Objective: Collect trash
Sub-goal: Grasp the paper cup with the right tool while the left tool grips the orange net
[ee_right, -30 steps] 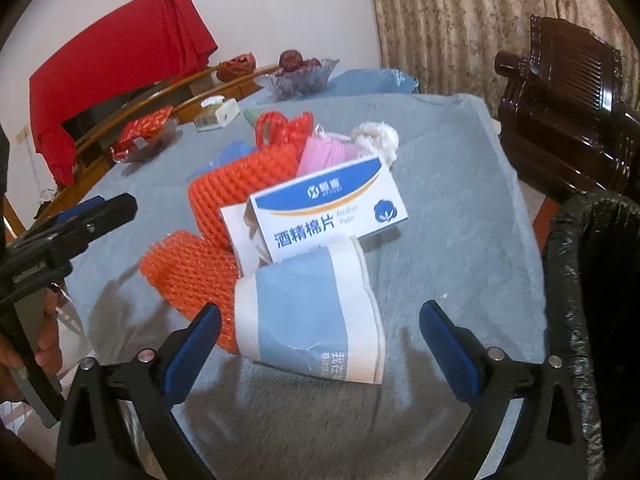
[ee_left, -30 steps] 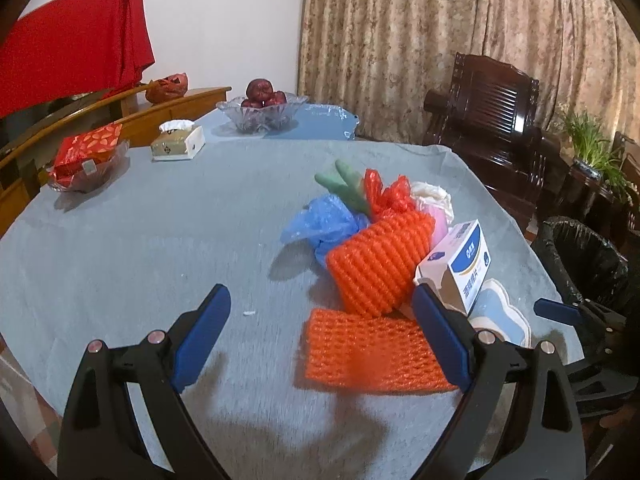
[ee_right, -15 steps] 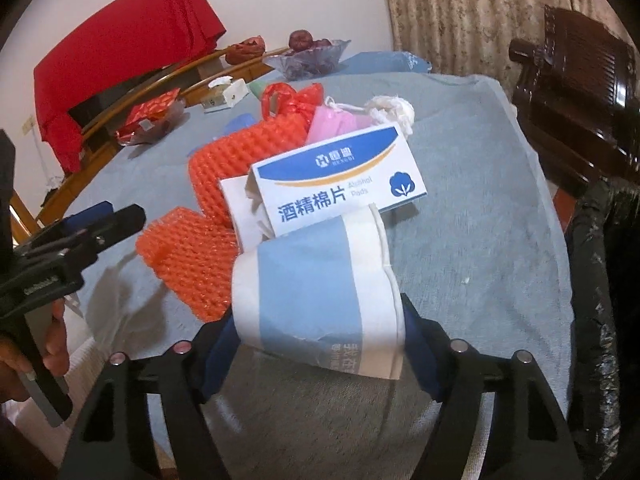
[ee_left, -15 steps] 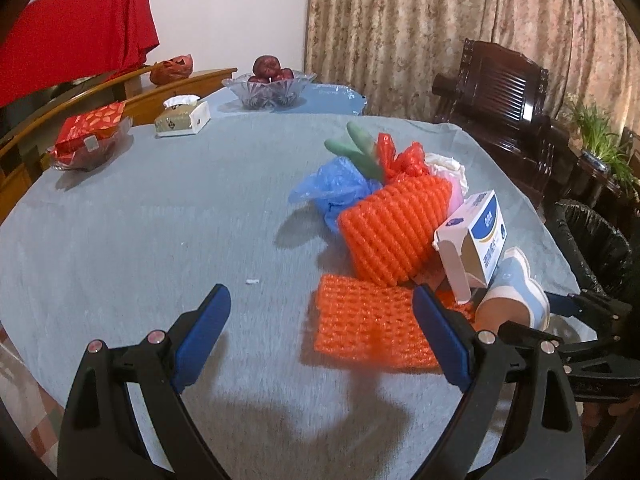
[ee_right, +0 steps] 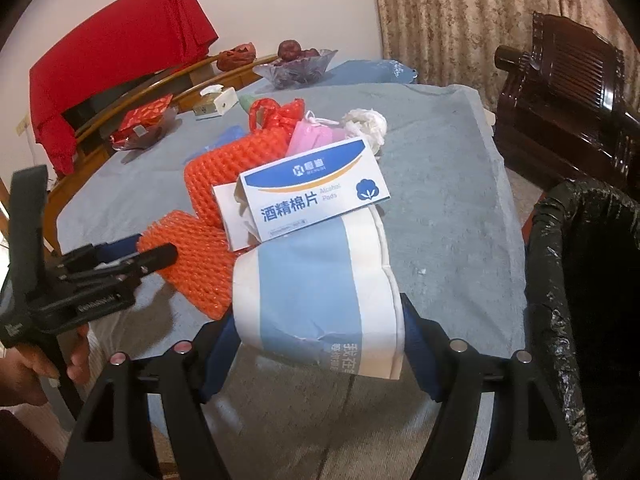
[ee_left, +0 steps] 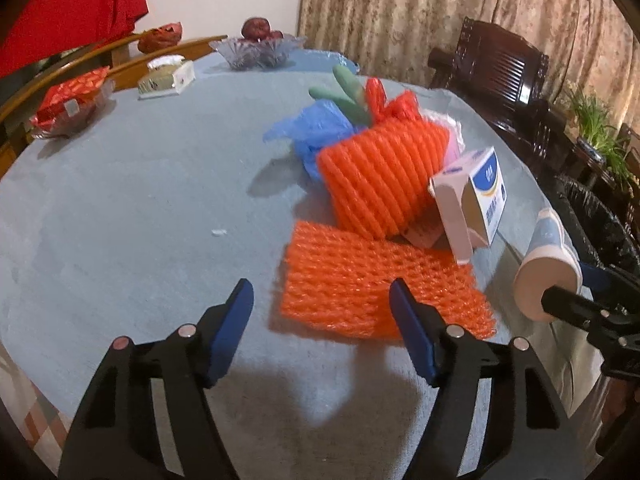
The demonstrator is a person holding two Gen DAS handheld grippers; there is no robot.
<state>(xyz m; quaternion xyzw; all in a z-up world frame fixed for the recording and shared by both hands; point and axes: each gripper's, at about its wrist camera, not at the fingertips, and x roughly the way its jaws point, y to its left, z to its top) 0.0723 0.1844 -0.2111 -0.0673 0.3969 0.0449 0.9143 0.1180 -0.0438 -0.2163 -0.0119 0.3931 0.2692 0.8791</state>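
My right gripper (ee_right: pixel 316 344) is shut on a blue and white paper cup (ee_right: pixel 316 300) and holds it above the table edge; the cup also shows in the left wrist view (ee_left: pixel 546 276). My left gripper (ee_left: pixel 322 308) is open and empty, just short of a flat orange foam net (ee_left: pixel 372 284). Behind it lie a ribbed orange foam net (ee_left: pixel 380 176), a blue and white box (ee_left: pixel 476 196), a blue plastic bag (ee_left: pixel 316 128) and a red bag (ee_left: pixel 392 104). A black-lined trash bin (ee_right: pixel 580 280) stands to the right of the table.
The round table has a grey cloth (ee_left: pixel 140 184). At its far side stand a glass fruit bowl (ee_left: pixel 260 48), a tissue box (ee_left: pixel 168 76) and a dish of red packets (ee_left: pixel 68 100). A dark wooden chair (ee_right: pixel 560 92) stands behind the bin.
My right gripper closed on the paper cup and lifted it off the table. My left gripper moved forward toward the flat orange net and narrowed a little.
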